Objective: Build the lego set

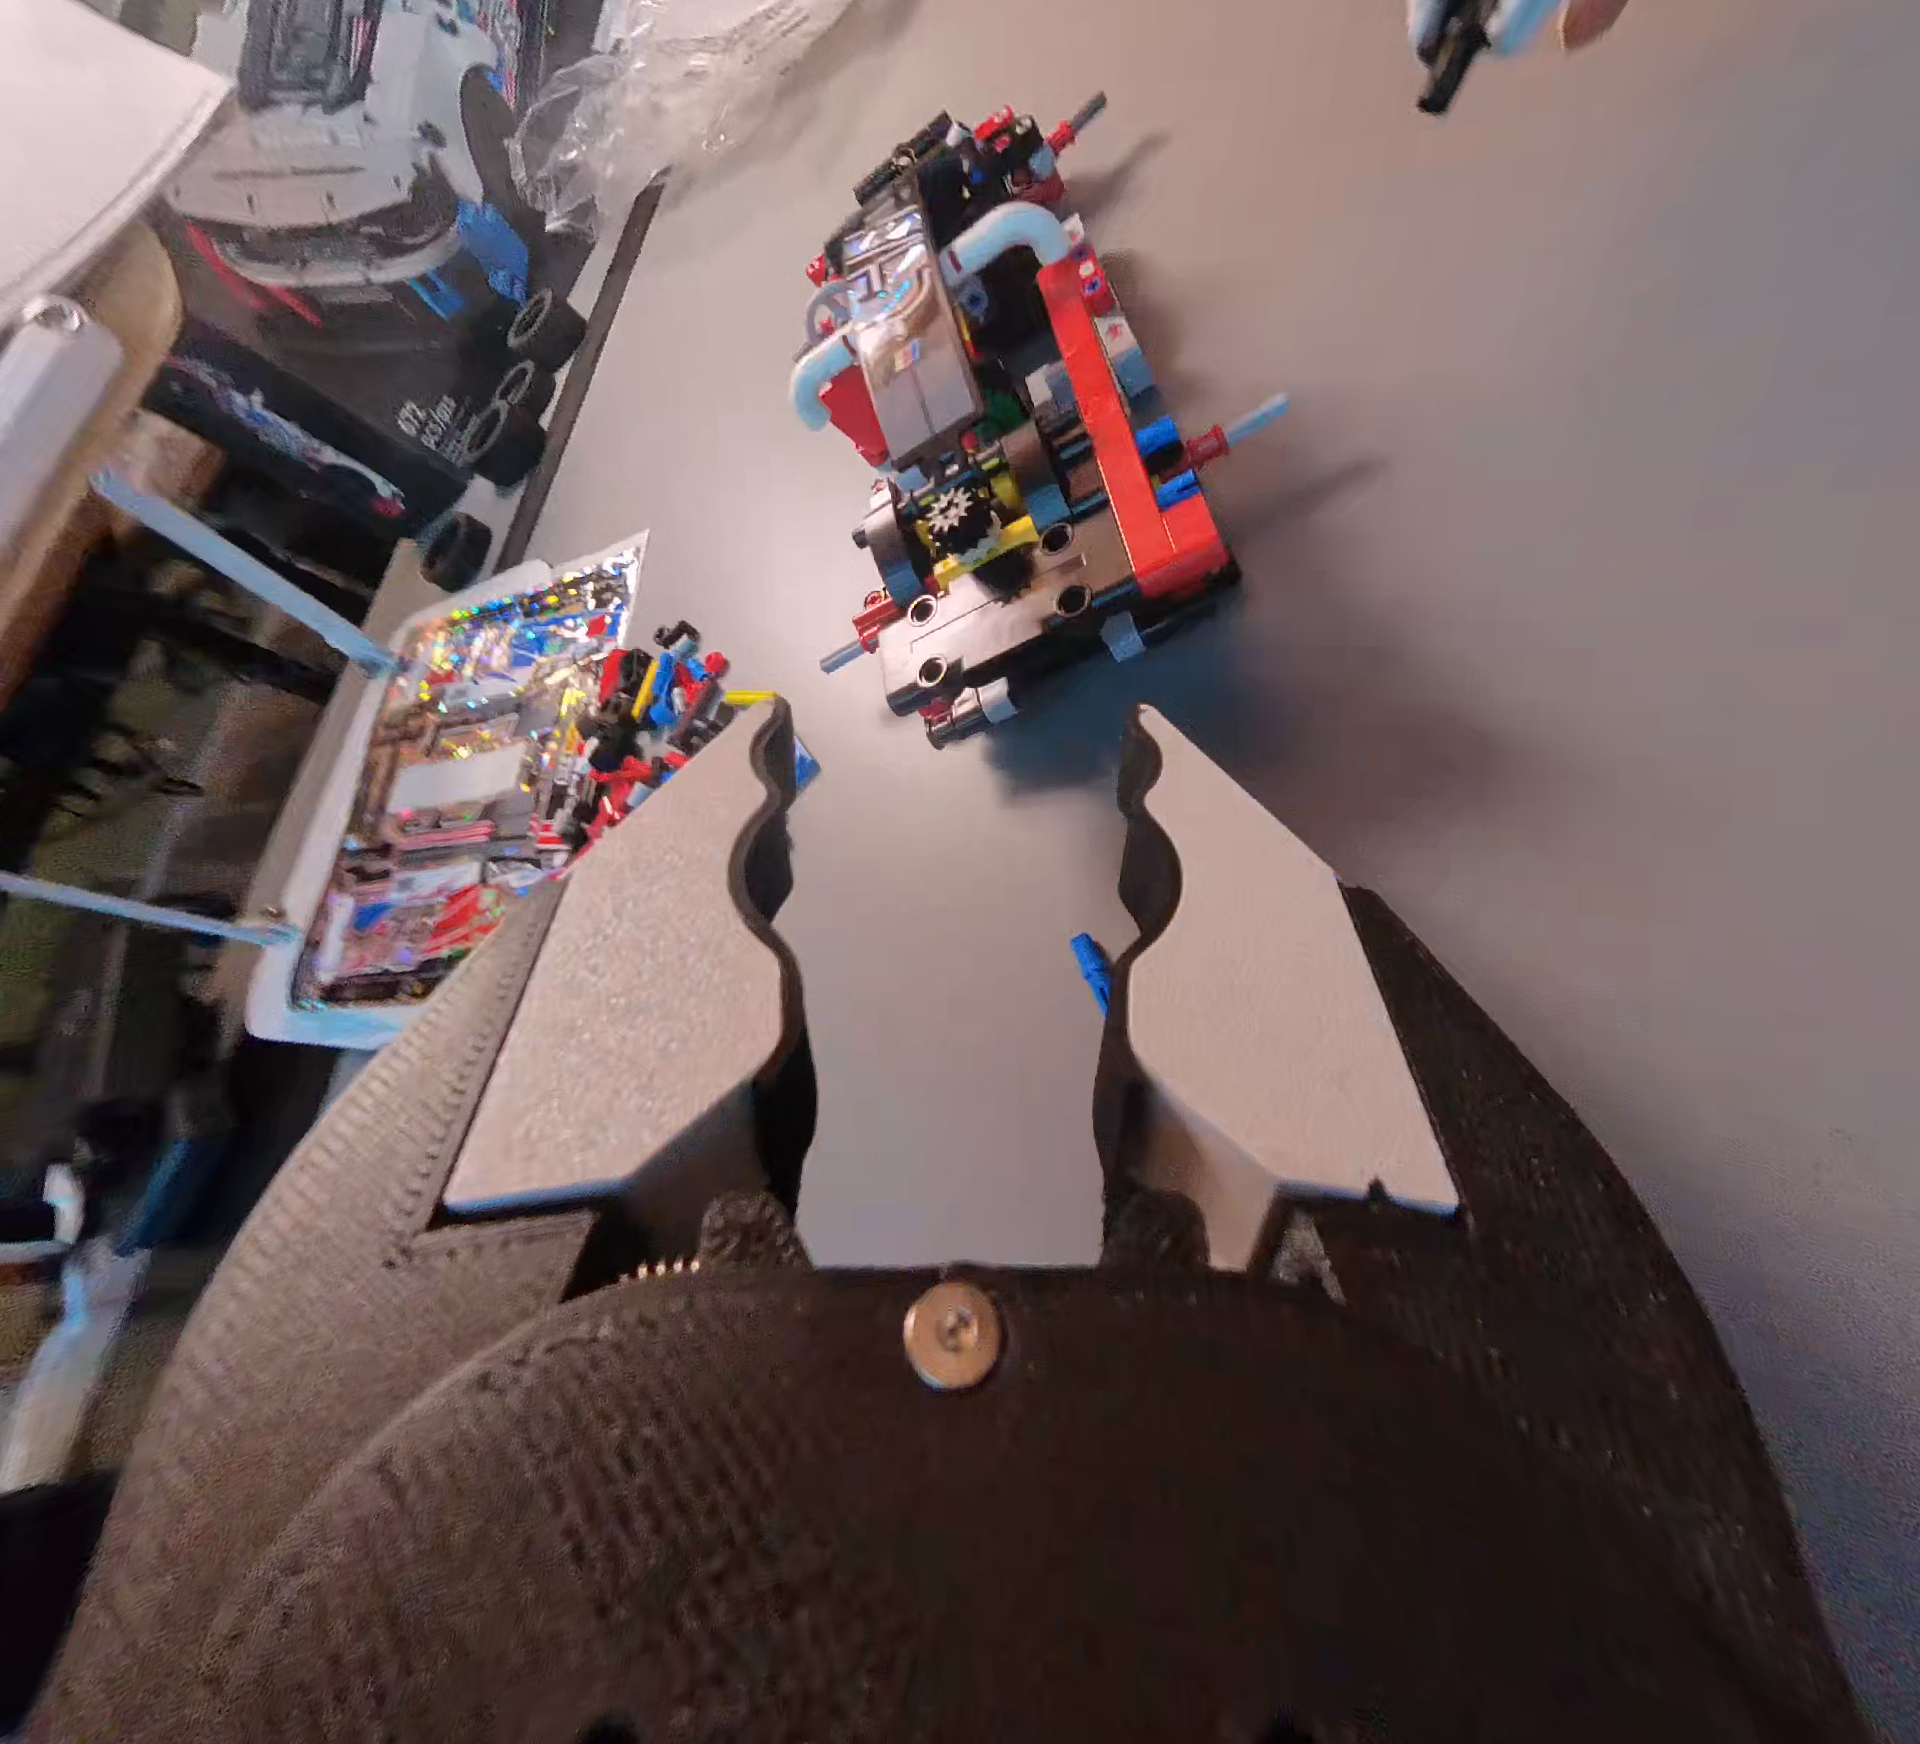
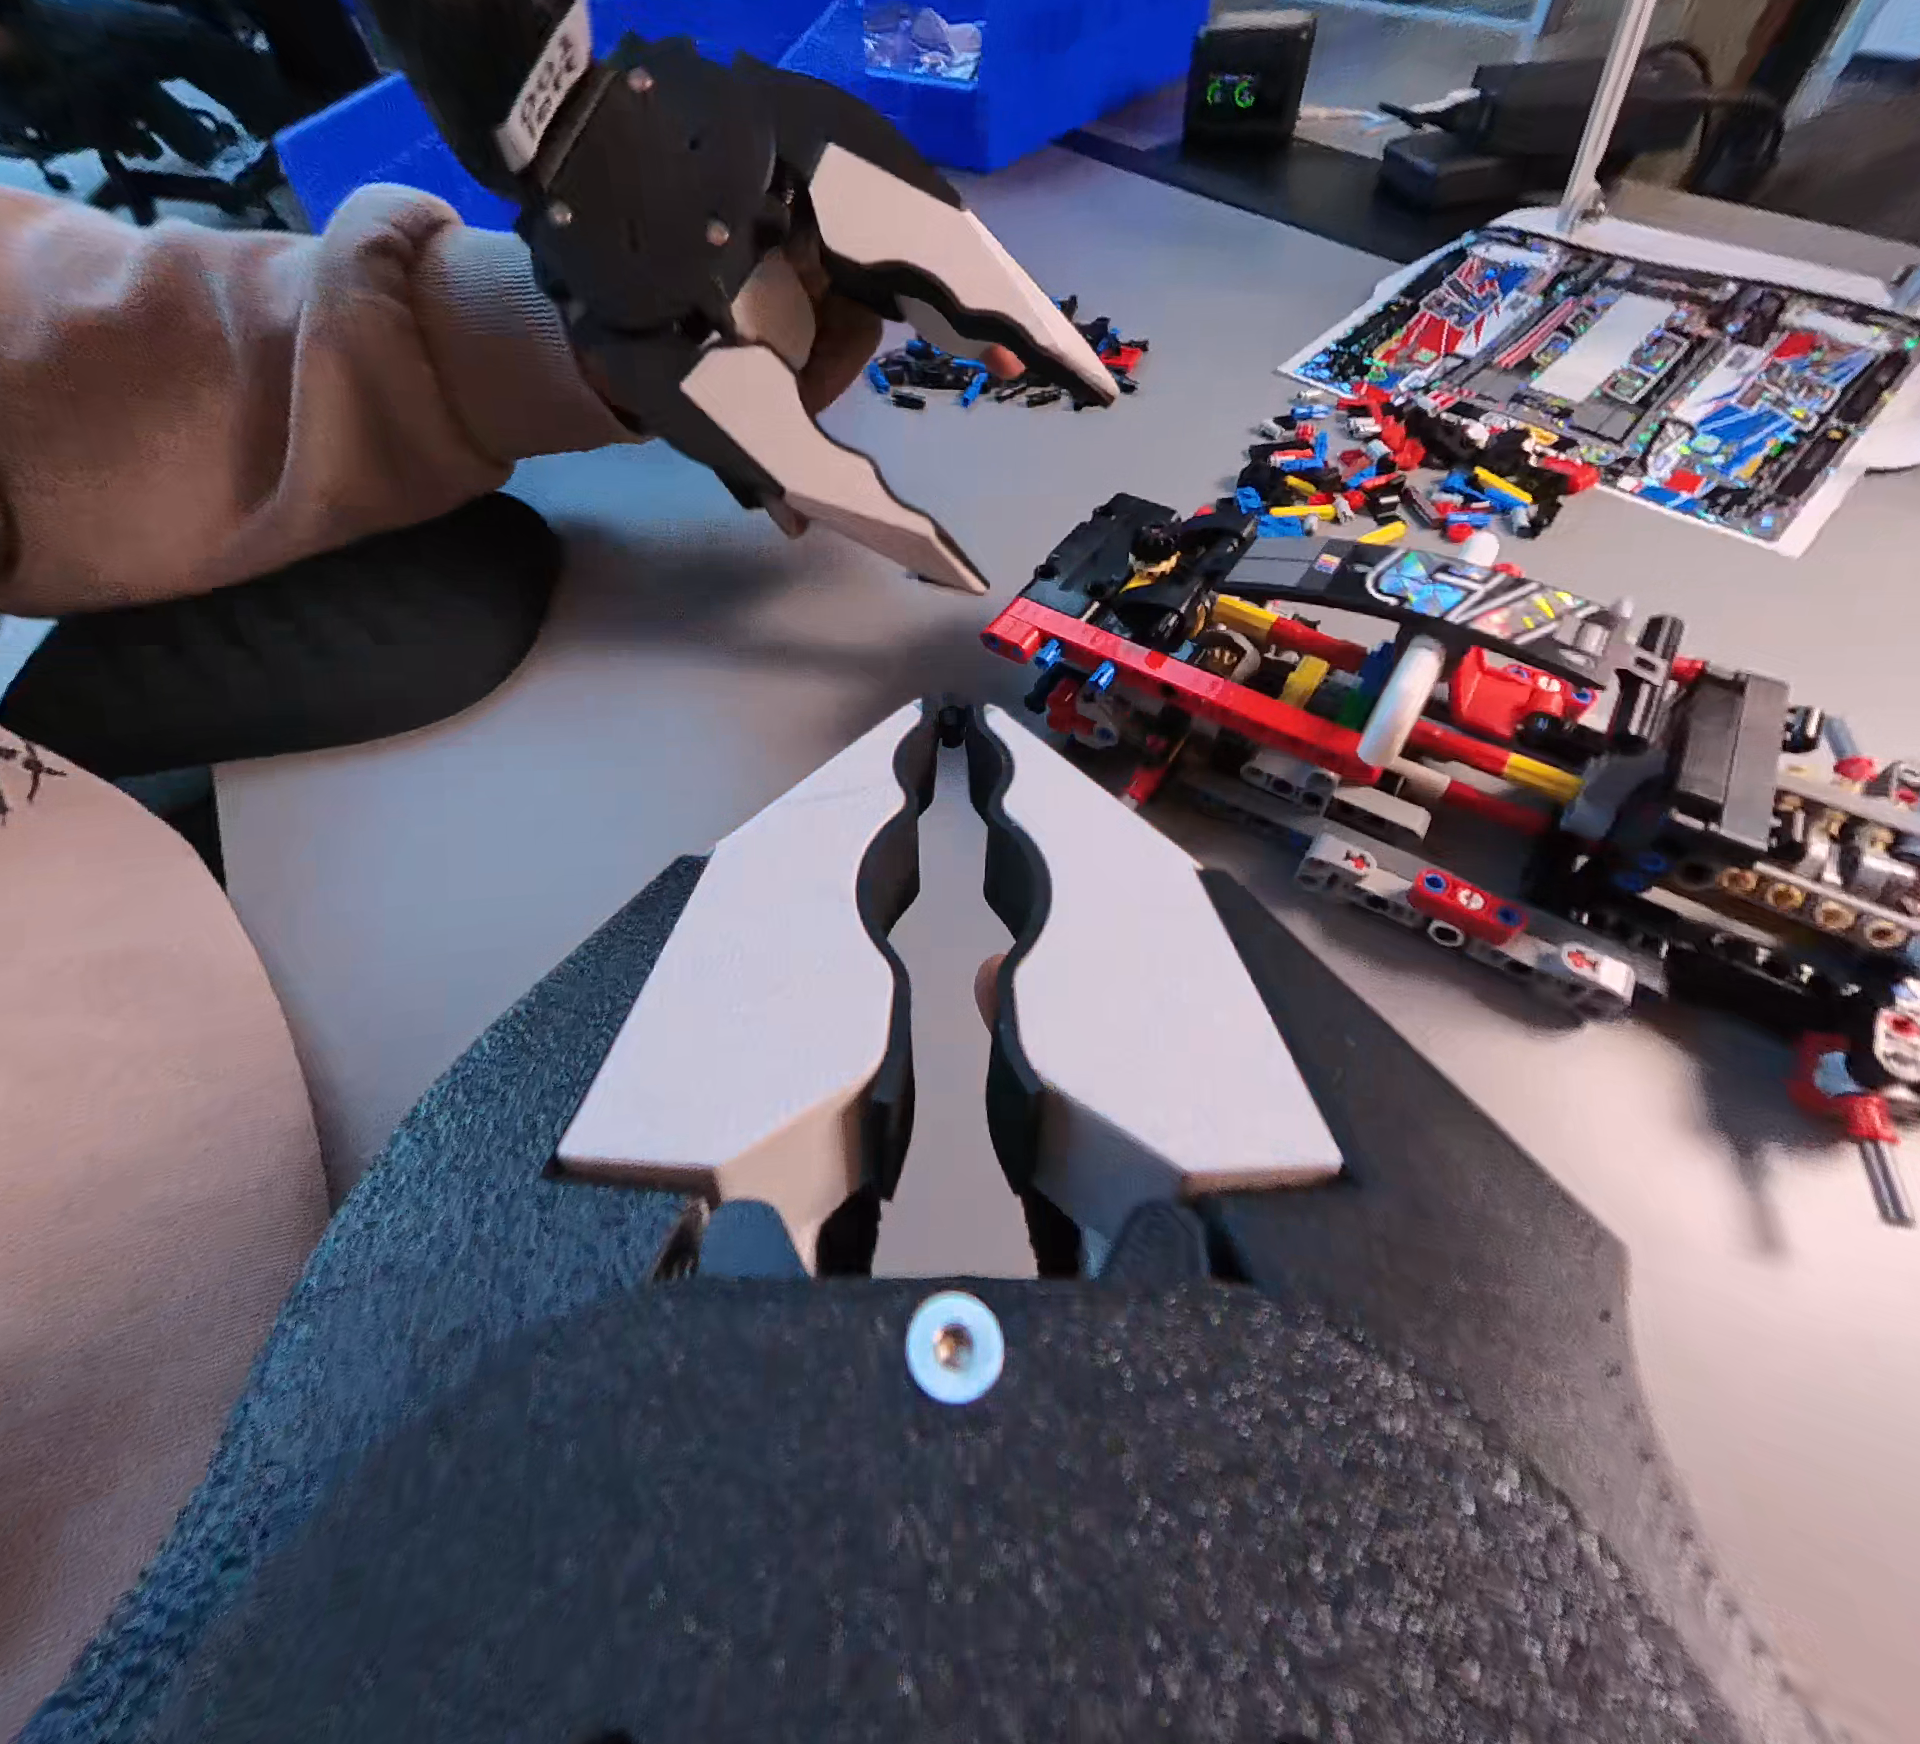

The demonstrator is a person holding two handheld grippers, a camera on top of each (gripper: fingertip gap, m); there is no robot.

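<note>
— So, where is the lego car?
— On the grey table, beside loose pieces and the sticker sheet.
— The grippers?
— The left gripper gapes wide, empty. The right gripper pinches a small black piece at its tips.

Car chassis: half-built, red-black, flat on the desk.
Loose pieces: colourful heap just behind it.

The lego car is cut off by the right edge. The tiny black piece between the right gripper's tips is too small to identify.
</note>
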